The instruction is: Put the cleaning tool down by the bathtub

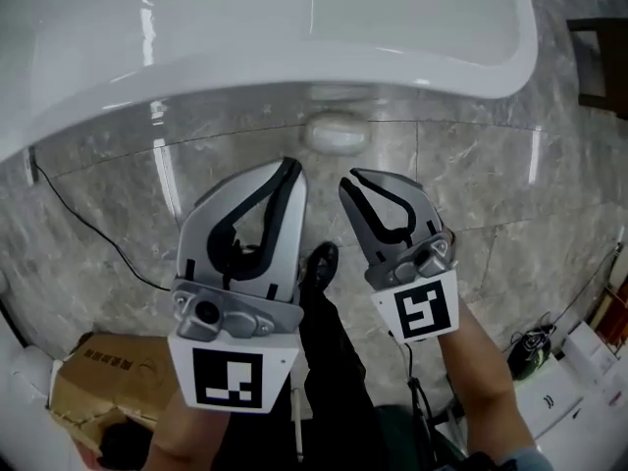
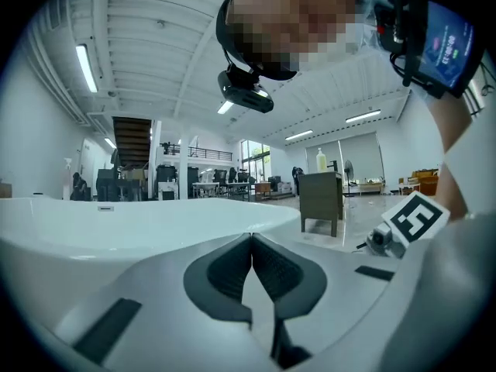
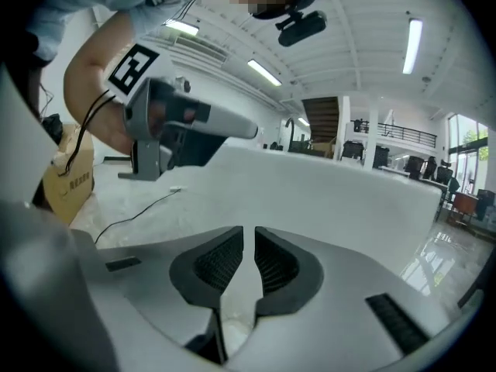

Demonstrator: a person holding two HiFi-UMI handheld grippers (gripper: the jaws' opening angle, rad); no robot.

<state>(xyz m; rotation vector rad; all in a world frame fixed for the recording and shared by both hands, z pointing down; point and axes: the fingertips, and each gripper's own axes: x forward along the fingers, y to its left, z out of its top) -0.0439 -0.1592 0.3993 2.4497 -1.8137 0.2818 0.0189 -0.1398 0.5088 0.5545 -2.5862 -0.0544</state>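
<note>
Both tools hang over the grey marble floor in front of the white bathtub, neither holding anything. The left tool has its jaws closed together, the ribbed pads meeting at the tips. The right tool stands slightly apart, a narrow slit between its pads with only floor and tub behind.

The cleaning tool (a pale oval shape, its details too blurred to make out) lies on the floor just beside the tub's outer wall, ahead of both tools and touched by neither.

Writing is scarce. Each tool's marker cube carries a black-and-white square pattern, not letters. The cardboard box at the lower left has a line of dark print, too small to read. A thin black cable runs across the floor near it.
</note>
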